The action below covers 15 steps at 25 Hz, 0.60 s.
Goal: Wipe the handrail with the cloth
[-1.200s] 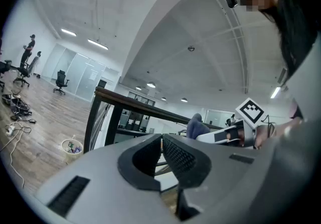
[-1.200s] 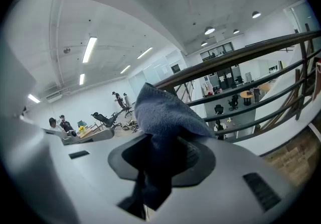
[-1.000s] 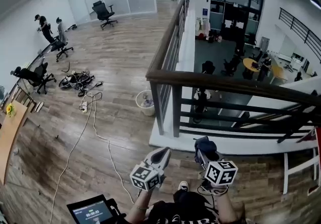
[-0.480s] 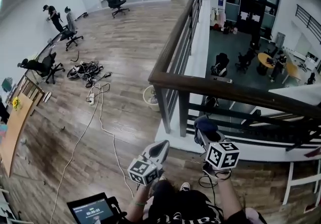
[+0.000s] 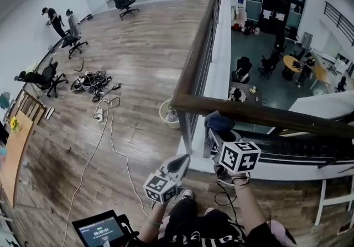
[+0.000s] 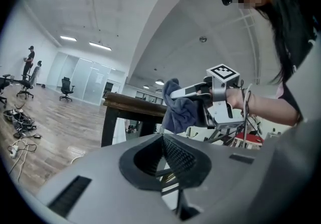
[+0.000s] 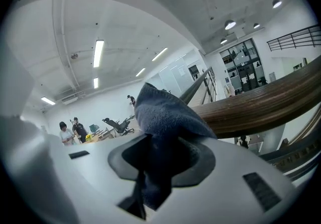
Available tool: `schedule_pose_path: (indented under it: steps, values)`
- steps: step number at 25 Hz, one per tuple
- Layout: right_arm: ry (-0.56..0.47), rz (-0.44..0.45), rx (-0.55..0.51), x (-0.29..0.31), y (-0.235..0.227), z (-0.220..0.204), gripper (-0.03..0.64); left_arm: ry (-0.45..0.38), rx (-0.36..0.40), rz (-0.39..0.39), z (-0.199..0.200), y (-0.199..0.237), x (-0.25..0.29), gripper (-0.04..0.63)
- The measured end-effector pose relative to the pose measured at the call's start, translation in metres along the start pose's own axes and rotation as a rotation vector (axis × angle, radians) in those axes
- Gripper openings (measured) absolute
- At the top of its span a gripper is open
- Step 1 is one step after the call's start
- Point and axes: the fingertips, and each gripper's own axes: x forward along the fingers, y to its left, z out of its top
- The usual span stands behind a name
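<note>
The dark brown wooden handrail (image 5: 260,114) tops a black railing and turns a corner just ahead of me. My right gripper (image 5: 213,130) is shut on a dark blue cloth (image 5: 219,123), which it holds right below the rail, close to the corner. In the right gripper view the cloth (image 7: 165,115) bulges out of the jaws, with the handrail (image 7: 261,107) just behind it. Whether the two touch is not visible. My left gripper (image 5: 182,159) hangs lower and to the left, jaws together and holding nothing. From the left gripper view I see the cloth (image 6: 178,108) beside the handrail (image 6: 131,102).
A white bin (image 5: 168,114) stands on the wooden floor by the railing post. Cables (image 5: 91,82) trail across the floor to the left, near office chairs and two people. A screen (image 5: 99,233) sits at the bottom edge. Beyond the rail the floor drops to a lower level.
My right gripper has carried the cloth up and forward, from well short of the railing to just under the rail near its corner. The left gripper has stayed low.
</note>
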Motion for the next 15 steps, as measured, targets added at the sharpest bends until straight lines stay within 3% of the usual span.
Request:
schedule_pose_path:
  steps: [4, 9, 15]
  values:
    - [0.011, 0.039, 0.091, 0.053, 0.011, 0.018, 0.104, -0.015, -0.005, -0.034, -0.002, 0.036, 0.009, 0.003]
    - [0.039, -0.01, 0.016, 0.112, 0.022, 0.035, 0.104, 0.016, -0.042, -0.069, -0.007, 0.068, 0.016, 0.003]
    - [0.062, -0.065, 0.022, 0.142, 0.006, 0.025, 0.104, 0.043, -0.074, -0.128, -0.014, 0.094, 0.033, 0.003]
